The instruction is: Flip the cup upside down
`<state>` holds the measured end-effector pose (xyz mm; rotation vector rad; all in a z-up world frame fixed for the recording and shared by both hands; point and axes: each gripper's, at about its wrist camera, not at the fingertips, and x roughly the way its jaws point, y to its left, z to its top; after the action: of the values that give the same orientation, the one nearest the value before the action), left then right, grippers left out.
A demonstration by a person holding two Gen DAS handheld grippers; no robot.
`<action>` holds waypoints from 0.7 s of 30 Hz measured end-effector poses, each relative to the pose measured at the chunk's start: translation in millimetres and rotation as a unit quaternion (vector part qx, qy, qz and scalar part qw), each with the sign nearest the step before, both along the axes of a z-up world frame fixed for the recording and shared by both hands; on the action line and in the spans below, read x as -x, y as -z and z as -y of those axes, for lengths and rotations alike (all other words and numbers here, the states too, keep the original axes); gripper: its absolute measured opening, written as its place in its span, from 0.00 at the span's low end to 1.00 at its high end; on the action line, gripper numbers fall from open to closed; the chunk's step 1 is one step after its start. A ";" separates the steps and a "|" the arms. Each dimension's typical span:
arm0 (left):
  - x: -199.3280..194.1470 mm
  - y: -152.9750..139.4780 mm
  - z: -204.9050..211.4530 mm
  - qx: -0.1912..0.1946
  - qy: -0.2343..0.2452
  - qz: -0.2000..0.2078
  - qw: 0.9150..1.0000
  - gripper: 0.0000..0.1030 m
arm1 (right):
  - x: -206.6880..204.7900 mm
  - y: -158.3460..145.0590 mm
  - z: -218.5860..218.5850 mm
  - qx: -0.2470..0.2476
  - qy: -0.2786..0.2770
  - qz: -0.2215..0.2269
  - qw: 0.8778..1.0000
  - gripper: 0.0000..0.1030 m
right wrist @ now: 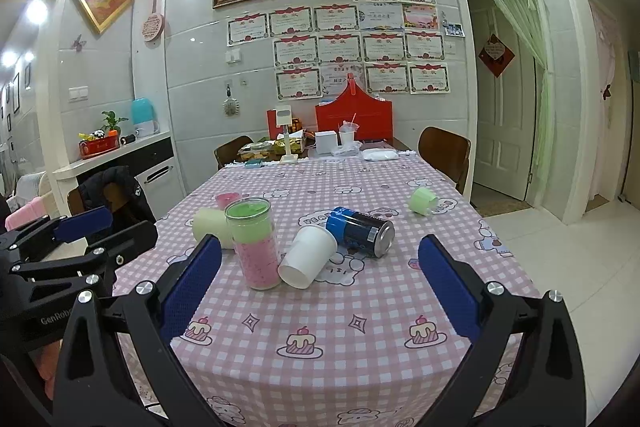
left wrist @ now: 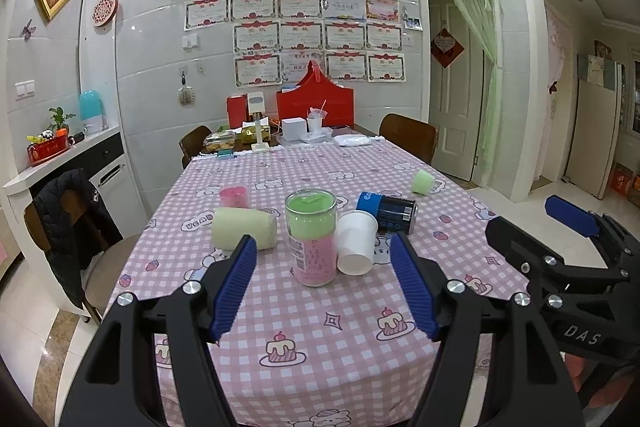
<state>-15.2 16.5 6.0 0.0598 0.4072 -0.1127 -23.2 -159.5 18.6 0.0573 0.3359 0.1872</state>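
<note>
A white paper cup (left wrist: 355,242) lies on its side on the pink checked tablecloth (left wrist: 320,311), its mouth toward me, leaning between a tall pink-and-green tumbler (left wrist: 312,237) and a blue can (left wrist: 387,209). It also shows in the right wrist view (right wrist: 308,255). My left gripper (left wrist: 324,251) is open and empty, hovering short of the tumbler and cup. My right gripper (right wrist: 320,259) is open and empty, wide apart, in front of the cup. The right gripper also shows at the right edge of the left wrist view (left wrist: 560,227).
A cream cup (left wrist: 245,227) lies on its side left of the tumbler, a pink cup (left wrist: 233,196) stands behind it, and a small green cup (left wrist: 423,182) lies far right. Boxes and a red bag (left wrist: 315,103) crowd the table's far end. Chairs stand around the table.
</note>
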 end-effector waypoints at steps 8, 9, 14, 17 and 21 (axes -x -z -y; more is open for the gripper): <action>1.1 2.9 -0.5 0.002 -0.001 -0.003 1.000 0.67 | 1.4 2.3 -2.5 0.000 -0.001 -0.005 1.000 0.92; 1.1 3.4 -0.7 0.003 -0.002 -0.003 1.000 0.67 | 1.5 2.5 -2.4 0.000 -0.001 -0.005 1.000 0.92; 1.2 4.5 -2.0 0.005 -0.004 -0.003 1.000 0.67 | 1.0 2.3 -2.3 0.001 -0.002 -0.005 1.000 0.92; 0.4 4.8 -3.7 0.005 -0.008 -0.002 1.000 0.67 | 0.5 2.6 -2.5 0.001 -0.004 -0.005 1.000 0.92; 0.4 4.6 -7.0 0.008 -0.012 -0.003 1.000 0.67 | 0.0 2.3 -3.3 0.000 -0.005 -0.007 1.000 0.92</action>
<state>-15.6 23.5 1.4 0.0392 0.4126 -0.0926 -23.2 -156.2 16.3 0.0564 0.3511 0.1964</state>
